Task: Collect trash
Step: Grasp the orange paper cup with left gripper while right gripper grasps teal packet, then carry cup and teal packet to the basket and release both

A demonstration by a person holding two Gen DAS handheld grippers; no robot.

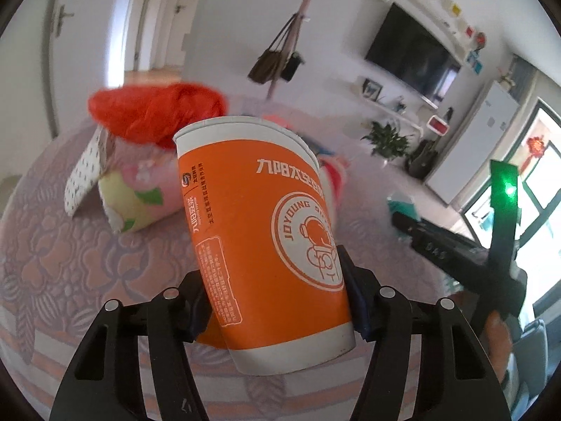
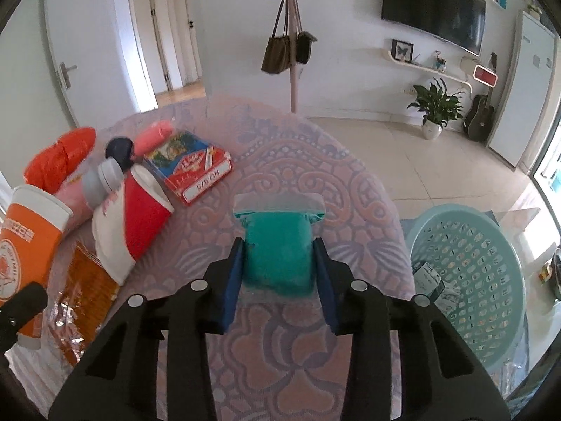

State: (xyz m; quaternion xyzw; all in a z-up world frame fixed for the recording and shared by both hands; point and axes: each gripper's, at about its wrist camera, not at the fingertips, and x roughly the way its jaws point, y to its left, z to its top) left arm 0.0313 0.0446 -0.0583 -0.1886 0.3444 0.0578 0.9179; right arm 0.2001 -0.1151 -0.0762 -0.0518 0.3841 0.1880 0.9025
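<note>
**Both Grippers Engaged: Cup Left, Pouch Right**

Left wrist view: the left gripper [image 1: 277,301] clamps the orange paper cup [image 1: 266,238] near its base, one pad on each side of the wall. The cup is tilted, rim toward 11 o'clock, base clear of the patterned tablecloth [image 1: 70,252]. A red plastic bag [image 1: 157,108] lies at 10 o'clock, beyond a floral packet [image 1: 136,193].

Right wrist view: at 9 o'clock, the same cup [image 2: 28,245]. A red-and-white cup [image 2: 133,217] lies on its side at 10 o'clock, with a card box [image 2: 193,165] behind it. At centre, the right gripper [image 2: 278,273] stands narrow, its blue pads [image 2: 233,280] against both sides of a teal pouch [image 2: 277,252] resting on the cloth. A pale green perforated basket [image 2: 470,270] stands at 3 o'clock, beside the table.
</note>
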